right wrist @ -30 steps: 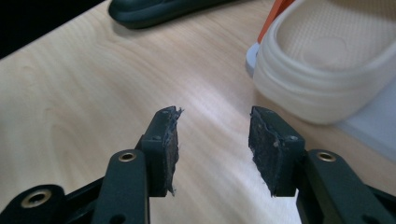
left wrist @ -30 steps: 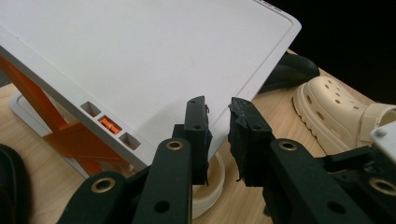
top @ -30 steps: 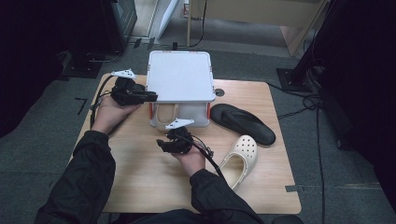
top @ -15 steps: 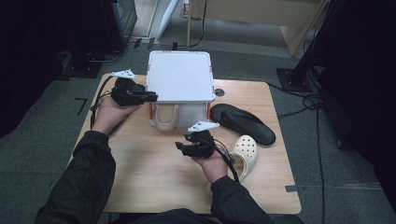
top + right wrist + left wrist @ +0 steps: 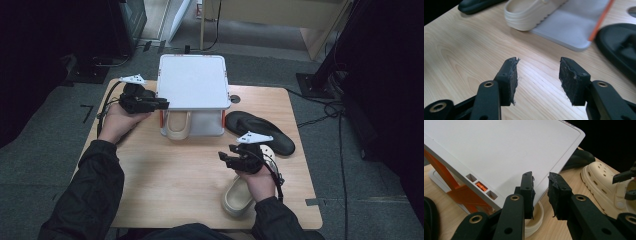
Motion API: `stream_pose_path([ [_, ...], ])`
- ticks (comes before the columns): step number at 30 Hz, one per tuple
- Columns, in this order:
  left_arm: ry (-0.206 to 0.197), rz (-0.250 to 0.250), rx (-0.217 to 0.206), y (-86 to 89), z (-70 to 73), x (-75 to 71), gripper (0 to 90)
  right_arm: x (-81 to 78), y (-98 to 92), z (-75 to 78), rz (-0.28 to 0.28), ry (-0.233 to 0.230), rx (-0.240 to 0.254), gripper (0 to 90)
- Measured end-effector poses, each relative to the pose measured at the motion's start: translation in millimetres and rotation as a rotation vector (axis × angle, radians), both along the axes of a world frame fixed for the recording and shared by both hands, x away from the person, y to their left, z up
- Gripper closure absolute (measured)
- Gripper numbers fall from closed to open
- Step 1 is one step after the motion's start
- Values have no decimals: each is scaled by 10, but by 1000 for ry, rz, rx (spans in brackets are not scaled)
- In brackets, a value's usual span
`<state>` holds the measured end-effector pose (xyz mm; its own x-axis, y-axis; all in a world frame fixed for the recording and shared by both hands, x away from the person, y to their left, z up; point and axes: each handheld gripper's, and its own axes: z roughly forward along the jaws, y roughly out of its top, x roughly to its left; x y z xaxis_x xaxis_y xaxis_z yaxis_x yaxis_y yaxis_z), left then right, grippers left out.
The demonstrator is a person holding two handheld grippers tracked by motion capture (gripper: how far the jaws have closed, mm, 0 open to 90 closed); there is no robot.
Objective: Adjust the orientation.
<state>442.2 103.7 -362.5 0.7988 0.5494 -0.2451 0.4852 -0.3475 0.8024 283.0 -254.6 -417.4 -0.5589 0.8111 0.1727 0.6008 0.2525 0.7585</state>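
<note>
Under the white rack [image 5: 191, 82], a cream clog [image 5: 178, 125]; both claws stand open, empty.

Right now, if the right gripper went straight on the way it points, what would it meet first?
Probably the cream clog tucked under the white rack; bare table lies before the right gripper, though depth is uncertain.

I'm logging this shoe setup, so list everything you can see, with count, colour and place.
Rack: one, white with orange braces, back middle of table.
Clogs: two, cream; one under the rack, one front right beneath the right hand.
Black shoe: one, right of the rack.
Table: one, light wood.
Left claw: black, at the rack's left edge, nothing between its jaws.
Right claw: black, open, empty, above the table.
</note>
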Motion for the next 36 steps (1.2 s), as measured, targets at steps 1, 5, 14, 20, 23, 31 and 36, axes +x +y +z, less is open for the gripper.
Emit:
stream_pose_path([
  [1, -1, 1, 1, -2, 1, -1, 744, -20, -44, 6, -8, -2, -3, 486],
  [5, 3, 0, -2, 6, -1, 2, 744, -103, -226, 25, -43, -15, -23, 478],
  [14, 8, 0, -9, 18, -4, 7, 744, -263, -538, -42, -115, -2, -43, 453],
  [20, 9, -2, -12, 23, -7, 11, 744, -358, -641, -130, -143, 4, -85, 426],
  [23, 9, -2, -12, 24, -7, 12, 743, -413, -691, -181, -158, 15, -99, 425],
  [31, 8, -3, -14, 23, -9, 12, 744, -452, -761, -326, -190, 26, -145, 430],
  [36, 8, -3, -18, 25, -13, 14, 743, -421, -784, -338, -206, 21, -133, 516],
])
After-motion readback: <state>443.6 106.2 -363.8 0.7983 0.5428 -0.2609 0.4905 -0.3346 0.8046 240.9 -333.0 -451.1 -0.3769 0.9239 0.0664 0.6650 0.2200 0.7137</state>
